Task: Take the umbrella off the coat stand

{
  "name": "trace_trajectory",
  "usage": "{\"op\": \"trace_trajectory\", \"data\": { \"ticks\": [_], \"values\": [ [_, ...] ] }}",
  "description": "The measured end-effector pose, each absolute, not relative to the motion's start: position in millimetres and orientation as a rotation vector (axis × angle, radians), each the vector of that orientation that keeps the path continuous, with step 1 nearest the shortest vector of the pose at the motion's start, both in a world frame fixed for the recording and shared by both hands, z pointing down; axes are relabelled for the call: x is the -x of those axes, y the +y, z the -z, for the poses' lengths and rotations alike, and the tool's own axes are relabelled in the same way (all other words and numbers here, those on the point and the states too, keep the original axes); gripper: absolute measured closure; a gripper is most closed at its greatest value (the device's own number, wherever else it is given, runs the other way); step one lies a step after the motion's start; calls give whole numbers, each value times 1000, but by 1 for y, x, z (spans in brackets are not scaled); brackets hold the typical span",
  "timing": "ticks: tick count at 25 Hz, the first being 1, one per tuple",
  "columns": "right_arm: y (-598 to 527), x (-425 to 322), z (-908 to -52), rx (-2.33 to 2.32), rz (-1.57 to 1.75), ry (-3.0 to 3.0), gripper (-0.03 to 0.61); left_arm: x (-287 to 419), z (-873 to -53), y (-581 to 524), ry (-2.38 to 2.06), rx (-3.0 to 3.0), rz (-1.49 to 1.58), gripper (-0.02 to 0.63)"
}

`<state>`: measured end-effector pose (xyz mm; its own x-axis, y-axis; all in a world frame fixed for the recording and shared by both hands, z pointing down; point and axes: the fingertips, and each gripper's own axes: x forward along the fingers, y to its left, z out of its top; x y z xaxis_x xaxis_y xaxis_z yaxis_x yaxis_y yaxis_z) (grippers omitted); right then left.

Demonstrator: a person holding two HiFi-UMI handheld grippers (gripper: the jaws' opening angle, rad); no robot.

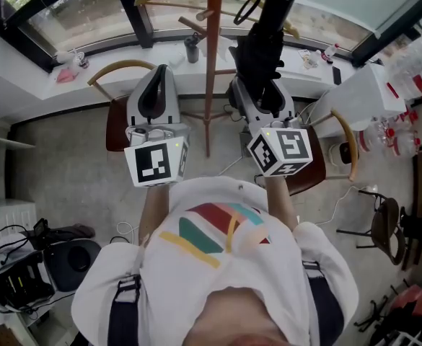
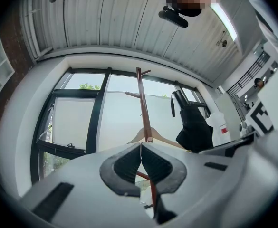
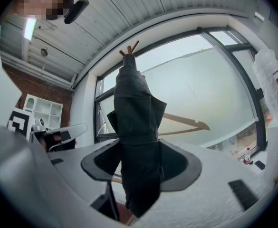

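Tall windows (image 1: 73, 13) back a brown coat stand (image 1: 212, 71) flanked by two chairs (image 1: 117, 125). Just right of its pole, the folded black umbrella (image 1: 265, 42) stands upright, clamped in the right gripper (image 3: 139, 163). A wooden hanger (image 3: 186, 122) hangs behind. The left gripper (image 2: 141, 163) is closed and empty.
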<state>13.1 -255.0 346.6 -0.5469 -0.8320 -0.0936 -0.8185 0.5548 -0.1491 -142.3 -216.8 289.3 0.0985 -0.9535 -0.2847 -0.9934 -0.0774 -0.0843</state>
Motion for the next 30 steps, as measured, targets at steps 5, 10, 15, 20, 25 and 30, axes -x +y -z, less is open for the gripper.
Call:
{"op": "trace_trajectory", "data": {
  "ticks": [5, 10, 15, 20, 25, 30],
  "values": [
    [-261, -9, -360, 1415, 176, 2647, 341, 143, -298, -224, 1945, 2131, -219, 607],
    [-259, -7, -362, 1404, 182, 2673, 341, 139, -299, -223, 1948, 2135, -212, 606],
    [-262, -8, -369, 1412, 220, 2679, 341, 139, -300, -224, 1948, 2130, -211, 606],
    [-263, -9, -370, 1415, 229, 2677, 341, 139, -302, -225, 1945, 2135, -190, 606],
    [-263, -9, -369, 1414, 221, 2674, 341, 139, -300, -225, 1950, 2126, -203, 606],
    [-264, -11, -368, 1415, 217, 2673, 341, 139, -302, -225, 1955, 2123, -200, 606]
  ]
}}
